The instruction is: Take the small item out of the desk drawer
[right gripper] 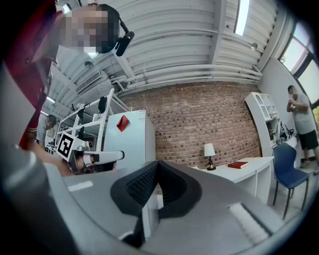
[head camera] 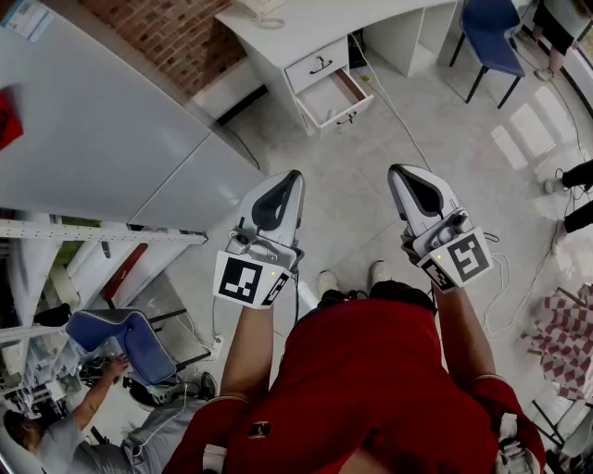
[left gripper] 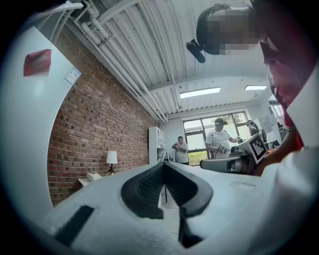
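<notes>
Our grey left gripper (head camera: 295, 176) and right gripper (head camera: 397, 171) are both closed and empty. The open white desk drawer (head camera: 332, 98) lies well ahead. We cannot see its small item from here; presumably light, best pinched mid-body.

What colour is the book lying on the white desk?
Red. The book shows best in the right gripper view.

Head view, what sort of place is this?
Likely an office or lab workroom: a white desk with an open drawer, a blue chair on thin black legs, and a red brick wall behind.
</notes>
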